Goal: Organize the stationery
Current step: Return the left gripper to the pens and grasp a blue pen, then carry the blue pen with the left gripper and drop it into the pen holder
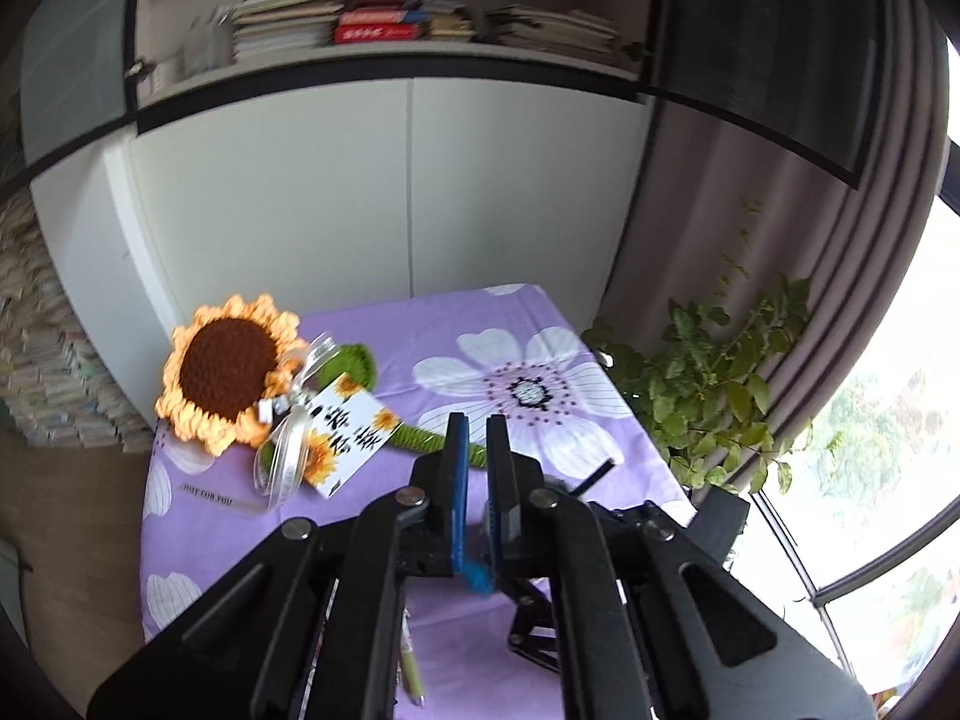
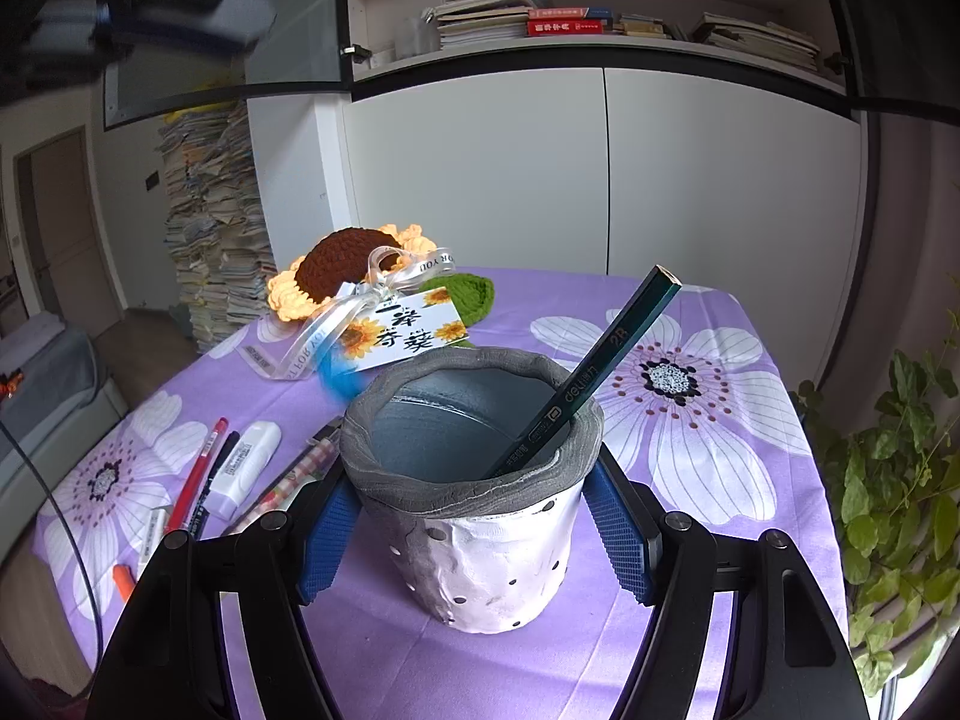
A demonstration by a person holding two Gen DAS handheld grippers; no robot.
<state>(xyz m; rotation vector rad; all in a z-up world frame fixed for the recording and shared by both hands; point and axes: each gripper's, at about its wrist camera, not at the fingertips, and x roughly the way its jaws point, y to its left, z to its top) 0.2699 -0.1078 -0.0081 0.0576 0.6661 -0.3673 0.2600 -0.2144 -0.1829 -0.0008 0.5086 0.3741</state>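
On the far left of the tabletop [image 2: 420, 648], under its purple flower-print cloth, a loose row of stationery lies near the left edge: an orange marker [image 2: 123, 581], a red pen [image 2: 197, 476], a black pen [image 2: 215, 474], a white correction pen [image 2: 245, 469] and a checked-pattern pen [image 2: 300, 474] just beside the pen holder [image 2: 474, 498]. Farther back lies a crocheted sunflower [image 2: 345, 267] with a ribbon and a printed card [image 2: 408, 327].

The left gripper [image 1: 476, 456] is up in the air above the cloth, its fingers clenched on a small blue thing [image 1: 477, 577] low between the blue pads; what it is cannot be told. A green pen [image 1: 413, 669] shows on the cloth beneath it.

The pen holder stands at the near middle of the tabletop, a perforated white cup with a rough grey rim folded over the top. A dark green pencil [image 2: 591, 369] leans in it, top end tilted to the upper right. The right gripper [image 2: 474, 540] is grasping the holder, its fingers [image 2: 618, 540] pressed to both sides.

To the right the cloth lies bare to the table's edge, with a leafy plant [image 2: 900, 468] just beyond it. Beyond the far edge stand white cabinet doors, close behind.
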